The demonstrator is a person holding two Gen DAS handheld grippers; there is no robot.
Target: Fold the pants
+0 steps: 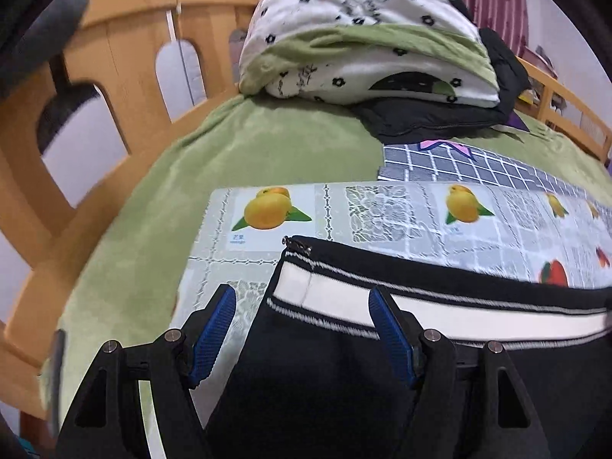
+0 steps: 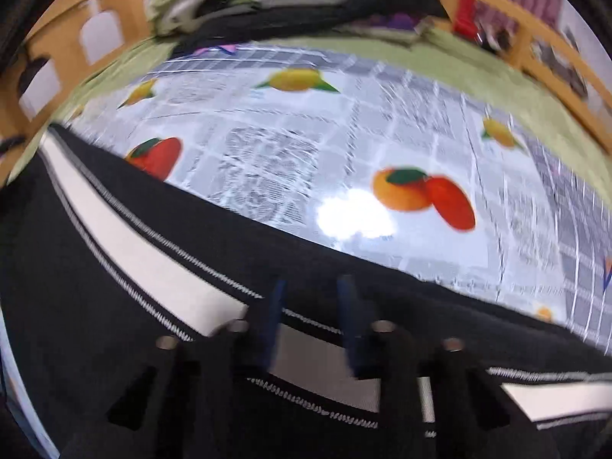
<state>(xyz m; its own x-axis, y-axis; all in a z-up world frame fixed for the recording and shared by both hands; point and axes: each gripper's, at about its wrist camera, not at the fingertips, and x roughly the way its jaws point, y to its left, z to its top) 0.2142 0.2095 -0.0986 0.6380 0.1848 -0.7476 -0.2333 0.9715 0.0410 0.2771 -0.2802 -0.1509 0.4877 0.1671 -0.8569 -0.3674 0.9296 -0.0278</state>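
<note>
The left gripper (image 1: 302, 329) has its blue-padded fingers (image 1: 214, 329) spread wide, astride the near end of the pants (image 1: 306, 382). One finger hangs over the mat beside the cloth, the other over the white stripe (image 1: 336, 298); neither pad presses on the fabric.

The right gripper (image 2: 311, 317) is blurred. Its blue fingers (image 2: 273, 321) stand with a gap between them over the same white stripe, with pants cloth in the gap. They do not appear pressed together, and whether they pinch the cloth cannot be told.

The pants are black with a white stripe edged in thin striped trim. They lie flat along the near edge of the fruit-print mat (image 1: 382, 214), with a zipper pull (image 1: 290, 243) at the corner nearest the mangoes printed on it.

Beyond the mat's far edge lies a grey checked cloth (image 1: 459, 168), and the green bedsheet (image 1: 248, 145) spreads all round the mat. Farther behind the mat sits a folded flowered quilt (image 1: 363, 38) on top of a black garment (image 1: 420, 114). A wooden bed rail (image 1: 114, 57) curves round the bedsheet.
</note>
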